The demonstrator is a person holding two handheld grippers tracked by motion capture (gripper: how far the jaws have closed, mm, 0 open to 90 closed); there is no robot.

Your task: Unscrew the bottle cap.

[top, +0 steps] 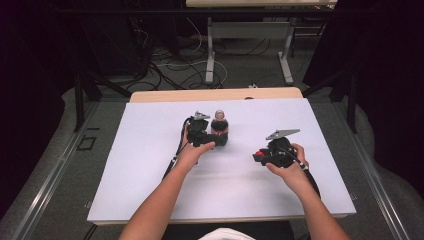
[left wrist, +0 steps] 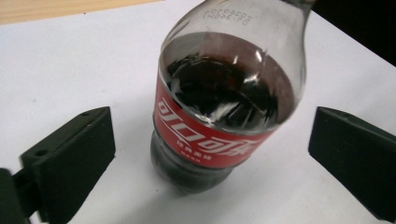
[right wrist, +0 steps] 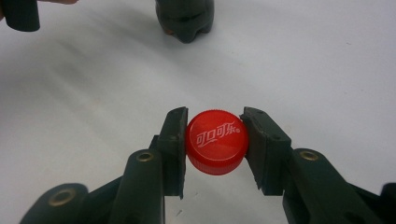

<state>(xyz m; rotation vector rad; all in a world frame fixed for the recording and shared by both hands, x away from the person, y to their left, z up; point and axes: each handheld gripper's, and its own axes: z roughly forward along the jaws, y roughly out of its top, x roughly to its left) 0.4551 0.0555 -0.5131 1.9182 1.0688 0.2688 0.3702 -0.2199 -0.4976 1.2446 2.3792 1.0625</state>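
Bottle (left wrist: 224,107) of dark cola standing upright near the middle of the white counter (top: 150,170), left hand-held gripper (left wrist: 210,154) spread wide on both sides of it, not touching, right hand-held gripper (right wrist: 215,142) pinching the red cap (right wrist: 216,141), nearer the right edge.

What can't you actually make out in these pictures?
- Bottle mouth: cut off by the top edge of the left gripper view; too small in the high view.
- Bottle's upper part: cut off by the top edge of the right gripper view.
- Cap underside: faces away.
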